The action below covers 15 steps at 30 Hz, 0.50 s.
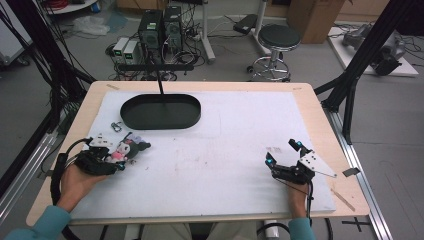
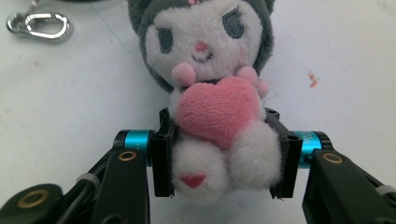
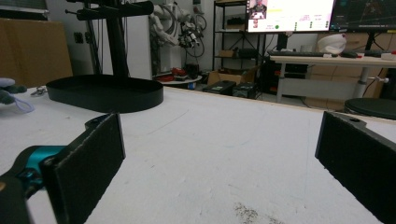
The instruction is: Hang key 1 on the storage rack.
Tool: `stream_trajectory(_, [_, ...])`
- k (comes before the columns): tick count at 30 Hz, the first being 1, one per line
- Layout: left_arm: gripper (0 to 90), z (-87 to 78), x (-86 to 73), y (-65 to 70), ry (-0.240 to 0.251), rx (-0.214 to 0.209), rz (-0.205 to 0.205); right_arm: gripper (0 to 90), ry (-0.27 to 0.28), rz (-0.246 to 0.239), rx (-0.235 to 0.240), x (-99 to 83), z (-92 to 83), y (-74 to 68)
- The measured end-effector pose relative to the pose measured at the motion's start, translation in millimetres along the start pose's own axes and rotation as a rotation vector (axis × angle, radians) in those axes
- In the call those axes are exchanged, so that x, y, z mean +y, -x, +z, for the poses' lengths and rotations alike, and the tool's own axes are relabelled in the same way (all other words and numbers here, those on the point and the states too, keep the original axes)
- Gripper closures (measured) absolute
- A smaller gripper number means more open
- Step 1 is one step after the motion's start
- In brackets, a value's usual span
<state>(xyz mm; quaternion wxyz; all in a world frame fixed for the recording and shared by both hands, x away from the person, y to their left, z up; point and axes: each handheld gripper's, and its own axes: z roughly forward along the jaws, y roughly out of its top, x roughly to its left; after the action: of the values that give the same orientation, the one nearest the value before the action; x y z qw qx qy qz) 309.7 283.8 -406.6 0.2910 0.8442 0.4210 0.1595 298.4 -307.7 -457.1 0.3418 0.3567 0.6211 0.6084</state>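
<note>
1. On the white mat (image 1: 225, 150) that covers the table, I have the black oval tray (image 1: 160, 111) at the far left, close to where I am working, probably the drop spot.
2. Near my right, the right gripper (image 1: 284, 152) rests low on the mat with its jaws spread wide and nothing between them; I judge it is parked out of the way.
3. At the near left, my left gripper (image 2: 226, 161) is clamped on the plush toy (image 2: 210, 93); the pads squeeze its lower body at both sides, under the pink heart, a low hold that should keep it from flopping.
4. Its long axis runs straight away from the jaws, head toward the tray, face up.
5. Beside the head lies a metal clip (image 2: 39, 23), untouched.
</note>
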Motion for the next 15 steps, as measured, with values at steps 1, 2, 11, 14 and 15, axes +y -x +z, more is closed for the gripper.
stream_trajectory(1, [53.6,-1.1,1.2,0.0,-0.001,-0.009,-0.001,0.7,-0.001,-0.003,0.002,0.0,0.0,-0.1])
stream_trajectory(2, [53.6,-2.6,2.7,0.1,0.008,-0.012,0.004,0.7,-0.001,-0.003,0.002,0.0,0.0,-0.1])
stream_trajectory(11, [53.4,-21.6,24.5,0.8,0.159,-0.031,0.000,0.7,-0.006,0.004,0.002,0.0,-0.4,-1.0])
stream_trajectory(14, [53.4,-27.6,33.4,0.4,0.201,-0.025,0.002,0.7,-0.005,0.003,0.001,-0.1,-0.3,-1.0])
stream_trajectory(15, [53.4,-29.2,36.4,0.1,0.213,-0.023,0.000,0.7,-0.005,0.003,0.001,-0.1,-0.3,-1.0])
